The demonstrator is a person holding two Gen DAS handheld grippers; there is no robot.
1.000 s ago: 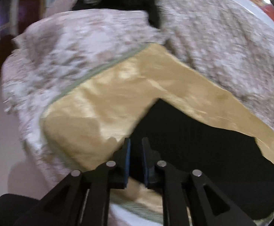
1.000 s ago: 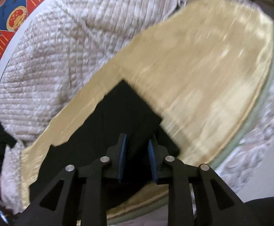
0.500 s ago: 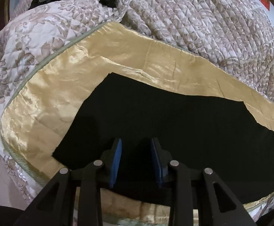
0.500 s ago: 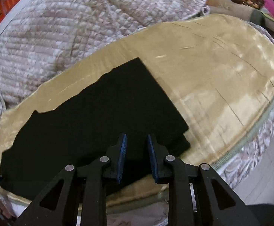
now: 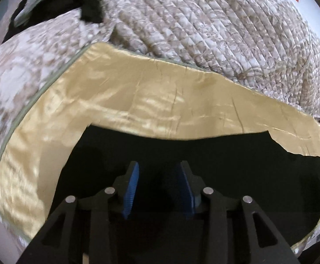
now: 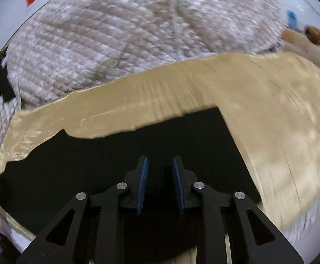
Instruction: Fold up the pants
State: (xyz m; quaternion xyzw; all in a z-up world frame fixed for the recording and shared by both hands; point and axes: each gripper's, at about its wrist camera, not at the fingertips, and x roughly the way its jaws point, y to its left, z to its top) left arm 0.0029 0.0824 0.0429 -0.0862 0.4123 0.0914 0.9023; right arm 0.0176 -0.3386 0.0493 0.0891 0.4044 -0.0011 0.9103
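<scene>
Black pants (image 5: 215,160) lie flat in a long strip on a shiny gold cloth (image 5: 138,101); they also show in the right wrist view (image 6: 116,154). My left gripper (image 5: 159,167) is open and empty, low over the pants near their left end. My right gripper (image 6: 159,161) is open and empty, low over the pants near their right end. The near edge of the pants is hidden behind the gripper bodies.
A quilted floral blanket (image 5: 204,33) is bunched behind the gold cloth; it shows in the right wrist view too (image 6: 127,39). A dark garment (image 5: 56,6) lies at the far left. The gold cloth's bound edge (image 5: 17,118) drops off at the left.
Both grippers have swung from the ends of the pants toward facing them squarely and have come lower and closer. The left jaws have opened wider; the right jaws a little.
</scene>
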